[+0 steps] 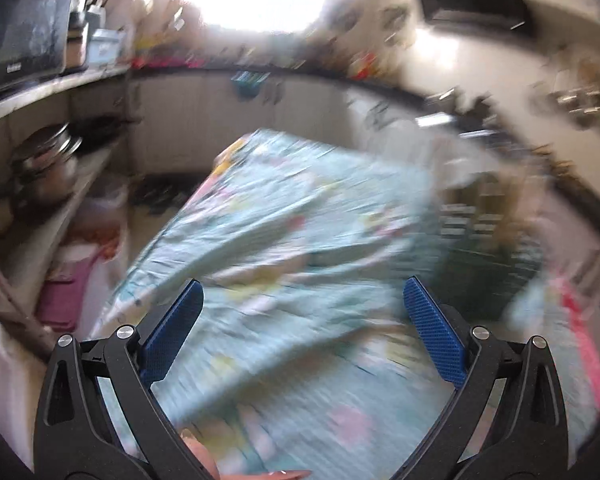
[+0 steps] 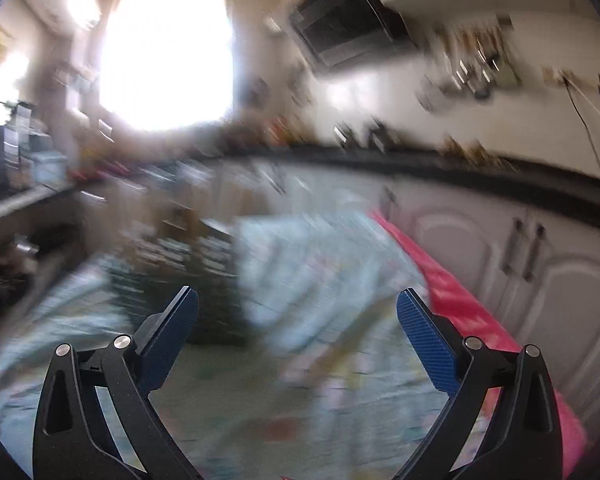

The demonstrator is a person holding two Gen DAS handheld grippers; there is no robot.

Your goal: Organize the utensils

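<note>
With both left tongs [image 1: 302, 334] and right tongs [image 2: 298, 334] open and empty above the blurred floral cloth [image 1: 284, 216], we risk a misplaced grasp, since no utensils can be resolved.

Heavy motion blur both views; blown-out window [image 2: 166, 56] glare backlights scene; fisheye edges curved, dark.

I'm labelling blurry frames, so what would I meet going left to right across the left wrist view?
Black appliance on the upper shelf → steel pots → pink bin → patterned cloth → dark rack → pink fabric. The left gripper is open and empty.
</note>
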